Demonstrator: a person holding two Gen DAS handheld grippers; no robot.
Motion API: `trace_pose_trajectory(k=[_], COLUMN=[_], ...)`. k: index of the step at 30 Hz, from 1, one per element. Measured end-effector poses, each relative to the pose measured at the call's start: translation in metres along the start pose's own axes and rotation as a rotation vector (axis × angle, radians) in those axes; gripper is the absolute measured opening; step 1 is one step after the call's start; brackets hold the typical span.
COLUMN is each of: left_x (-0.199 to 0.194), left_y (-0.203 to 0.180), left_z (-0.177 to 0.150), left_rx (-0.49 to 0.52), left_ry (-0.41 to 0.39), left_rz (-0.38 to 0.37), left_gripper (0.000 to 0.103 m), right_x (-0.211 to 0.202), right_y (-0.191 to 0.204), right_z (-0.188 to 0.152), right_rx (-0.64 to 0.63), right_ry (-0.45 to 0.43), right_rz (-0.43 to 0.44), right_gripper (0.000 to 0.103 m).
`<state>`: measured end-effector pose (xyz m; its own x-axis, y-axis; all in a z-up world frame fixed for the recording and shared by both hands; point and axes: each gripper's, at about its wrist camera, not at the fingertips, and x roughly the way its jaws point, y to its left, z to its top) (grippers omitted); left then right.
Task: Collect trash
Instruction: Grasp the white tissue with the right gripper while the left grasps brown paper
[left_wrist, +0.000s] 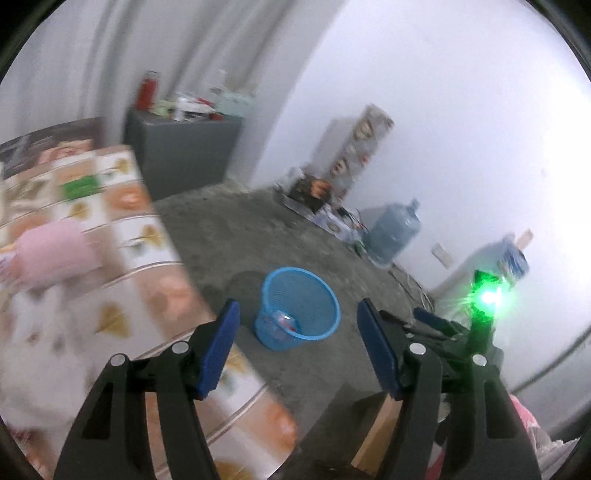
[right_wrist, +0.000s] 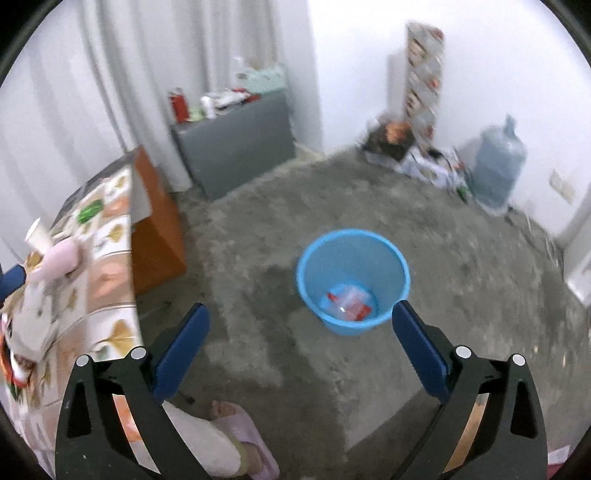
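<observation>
A blue plastic basket (left_wrist: 306, 291) stands on the grey carpet beyond and below my left gripper (left_wrist: 299, 332), which is open with nothing between its blue pads. Clear and red wrappers (left_wrist: 282, 321) lie at the basket's bottom. In the right wrist view the same basket (right_wrist: 354, 254) sits just ahead of my right gripper (right_wrist: 301, 332), whose jaws stand wide open and empty. The wrappers (right_wrist: 347, 301) show inside it. A green packet (left_wrist: 79, 186) lies on the table at the left, also in the right wrist view (right_wrist: 88, 212).
The table with a patterned cloth (left_wrist: 129, 240) fills the left, bearing a pink object (right_wrist: 61, 260) and a white cup (right_wrist: 37, 236). A grey cabinet (right_wrist: 236, 147) and a water jug (right_wrist: 498, 166) stand by the walls. A person's slippered foot (right_wrist: 236, 424) is near.
</observation>
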<state>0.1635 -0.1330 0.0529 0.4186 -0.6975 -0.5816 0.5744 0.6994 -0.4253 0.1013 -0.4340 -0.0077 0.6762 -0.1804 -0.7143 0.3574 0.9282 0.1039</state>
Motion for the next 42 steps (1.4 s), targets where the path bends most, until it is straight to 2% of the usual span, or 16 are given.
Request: trace_pose_trajectory(k=[5, 7, 12, 16, 23, 27, 32, 38, 42], left_x=[-0.087, -0.116, -0.181, -0.202, -0.200, -0.194, -0.172, -0.144, -0.124], left_y=[0.052, 0.067, 0.108, 0.130, 0.153, 0.161, 0.178, 0.200, 0.205], left_z=[-0.025, -0.035, -0.060, -0.070, -0.062, -0.052, -0.037, -0.018, -0.012], left_rx=[-0.056, -0.078, -0.132, -0.177, -0.227, -0.214, -0.226, -0.273, -0.220], left_ry=[-0.132, -0.186, -0.291, -0.322, -0.324, -0.308, -0.252, -0.174, -0.121], left_rz=[0.112, 0.169, 0.296, 0.328, 0.333, 0.343, 0.372, 0.432, 0.516], left_gripper=[0.064, 0.064, 0.065, 0.066, 0.066, 0.066, 0.066, 0.066, 0.064], right_x=[-0.027, -0.032, -0.028, -0.024, -0.012, -0.006, 0.003, 0.004, -0.007], right_y=[0.049, 0.068, 0.124, 0.177, 0.233, 0.248, 0.255, 0.262, 0.281], right_z=[0.007, 0.009, 0.012, 0.010, 0.004, -0.001, -0.006, -0.015, -0.037], right_rx=[-0.108, -0.147, -0.210, -0.273, -0.326, -0.333, -0.339, -0.335, -0.463], right_ry=[-0.130, -0.153, -0.117, -0.076, 0.011, 0.053, 0.090, 0.138, 0.099], right_rz=[0.114, 0.163, 0.315, 0.388, 0.456, 0.492, 0.490, 0.583, 0.616], right_gripper=[0.095, 0.095, 0.095, 0.087, 0.065, 0.059, 0.052, 0.051, 0.061])
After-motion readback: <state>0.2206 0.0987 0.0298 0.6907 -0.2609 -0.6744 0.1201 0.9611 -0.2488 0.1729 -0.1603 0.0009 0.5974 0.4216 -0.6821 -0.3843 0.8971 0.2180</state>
